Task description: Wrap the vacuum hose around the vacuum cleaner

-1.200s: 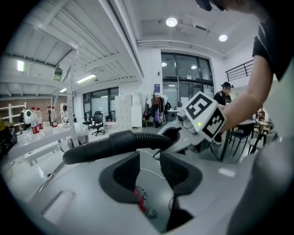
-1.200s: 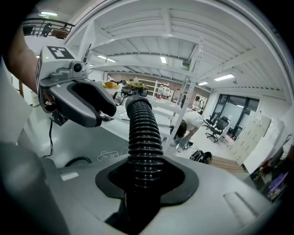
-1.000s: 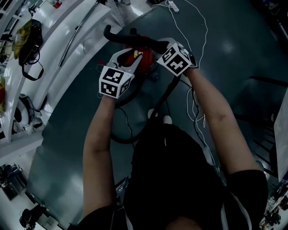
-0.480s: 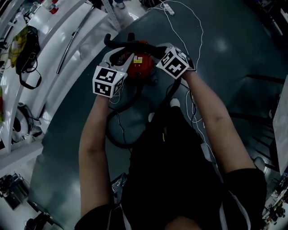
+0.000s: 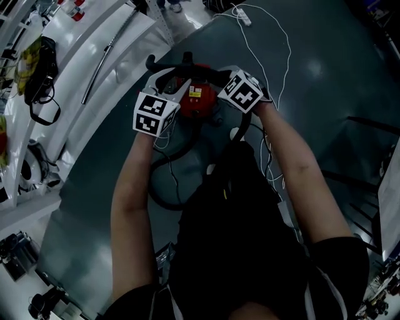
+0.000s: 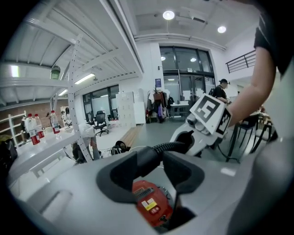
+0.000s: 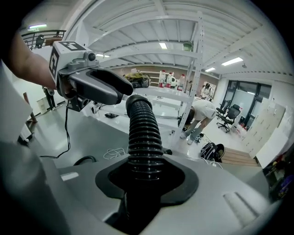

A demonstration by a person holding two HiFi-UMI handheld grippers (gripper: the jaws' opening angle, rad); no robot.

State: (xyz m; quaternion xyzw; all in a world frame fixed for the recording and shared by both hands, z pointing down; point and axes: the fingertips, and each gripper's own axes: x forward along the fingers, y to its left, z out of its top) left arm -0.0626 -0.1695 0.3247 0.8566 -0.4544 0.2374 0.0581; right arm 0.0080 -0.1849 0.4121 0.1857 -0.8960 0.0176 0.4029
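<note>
The red vacuum cleaner [image 5: 197, 100] stands on the grey floor in front of me. Its black ribbed hose [image 5: 187, 64] stretches across its far side between my two grippers, and a loop of it lies near my feet [image 5: 164, 195]. My left gripper [image 5: 164, 80] is at the hose's smooth end cuff [image 6: 148, 158]. Its jaws have just been opening and stand loosely either side of the cuff, with the vacuum cleaner [image 6: 150, 207] showing below. My right gripper [image 5: 220, 78] is shut on the ribbed hose [image 7: 144, 137], which runs up to the left gripper [image 7: 98, 87].
White shelving and benches [image 5: 75, 69] curve along the left, with a metal tube [image 5: 103, 56] and a black bag [image 5: 39, 62] on them. A white cable [image 5: 280, 56] and a power strip [image 5: 241, 14] lie on the floor beyond. A person [image 7: 202, 114] bends by the racks.
Both grippers have shifted with the hose over the vacuum cleaner, and more of its red body now shows between them. The hose stays stretched between the two hands.
</note>
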